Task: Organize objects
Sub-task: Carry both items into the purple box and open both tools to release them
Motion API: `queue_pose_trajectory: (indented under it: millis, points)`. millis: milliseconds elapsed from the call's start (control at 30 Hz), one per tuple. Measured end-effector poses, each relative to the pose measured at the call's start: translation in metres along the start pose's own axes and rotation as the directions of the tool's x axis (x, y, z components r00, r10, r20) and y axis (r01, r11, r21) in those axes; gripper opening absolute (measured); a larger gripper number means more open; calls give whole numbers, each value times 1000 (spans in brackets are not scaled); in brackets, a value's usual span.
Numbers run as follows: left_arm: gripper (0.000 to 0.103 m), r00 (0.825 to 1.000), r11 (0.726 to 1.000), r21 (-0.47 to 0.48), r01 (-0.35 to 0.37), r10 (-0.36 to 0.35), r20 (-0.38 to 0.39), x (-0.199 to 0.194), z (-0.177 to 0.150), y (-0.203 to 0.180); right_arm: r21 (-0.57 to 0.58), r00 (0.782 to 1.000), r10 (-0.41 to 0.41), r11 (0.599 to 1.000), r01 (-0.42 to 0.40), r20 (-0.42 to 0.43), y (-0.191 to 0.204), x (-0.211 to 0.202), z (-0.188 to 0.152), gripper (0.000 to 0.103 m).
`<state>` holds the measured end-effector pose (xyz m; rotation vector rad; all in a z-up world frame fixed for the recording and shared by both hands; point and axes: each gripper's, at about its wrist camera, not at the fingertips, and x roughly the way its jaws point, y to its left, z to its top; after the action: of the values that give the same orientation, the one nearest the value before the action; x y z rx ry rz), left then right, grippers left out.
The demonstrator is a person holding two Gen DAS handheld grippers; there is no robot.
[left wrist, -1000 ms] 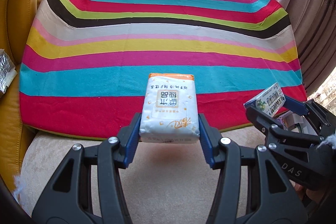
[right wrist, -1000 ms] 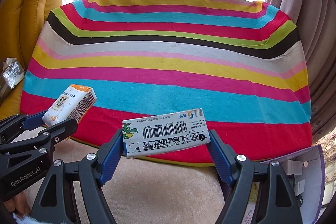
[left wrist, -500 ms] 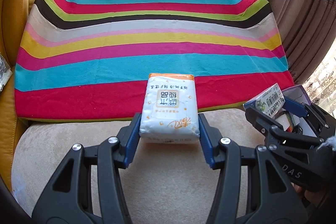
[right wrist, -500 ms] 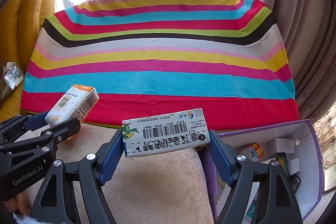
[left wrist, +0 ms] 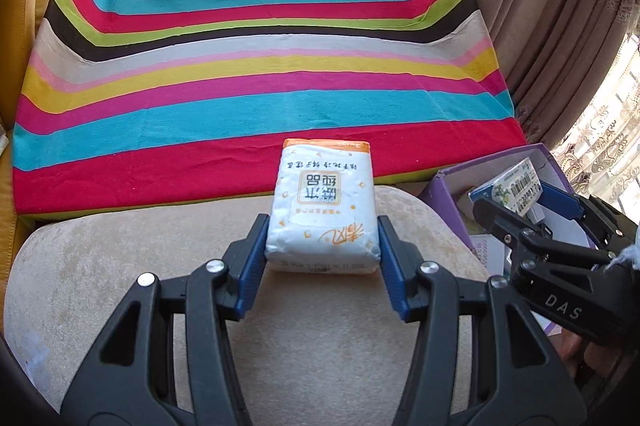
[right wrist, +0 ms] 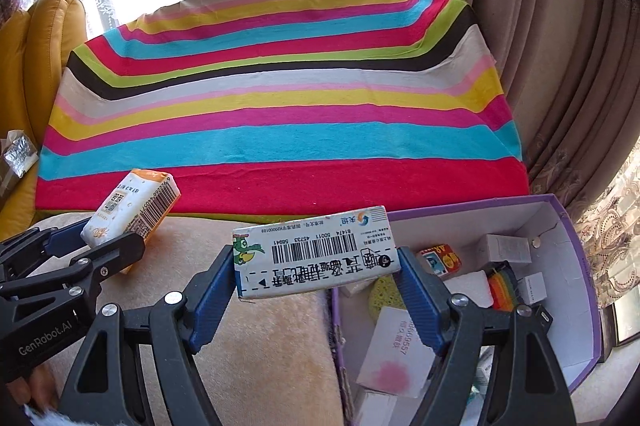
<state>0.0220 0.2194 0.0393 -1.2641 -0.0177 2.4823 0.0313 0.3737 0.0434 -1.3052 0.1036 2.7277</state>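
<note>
My left gripper is shut on a white and orange tissue pack and holds it above a beige cushion. The pack also shows in the right wrist view. My right gripper is shut on a white carton with a barcode and a green cartoon figure. It holds the carton over the left wall of a purple box. In the left wrist view the right gripper and carton hang over that box.
The purple box holds several small boxes, a yellow sponge, a red packet and a white card. A striped cloth covers the surface behind. A yellow leather sofa stands left, curtains right.
Both grippers have moved right and back with their loads. The purple box has come into view, and the right gripper's carton now hangs over its left wall.
</note>
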Motion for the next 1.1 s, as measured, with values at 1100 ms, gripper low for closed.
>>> queue_pose_trajectory:
  millis: [1100]
  points:
    - [56,983,951,254,177,-157,-97,26,-12,-135,242,970,-242,940,239,-17,-158,-48,-54,78]
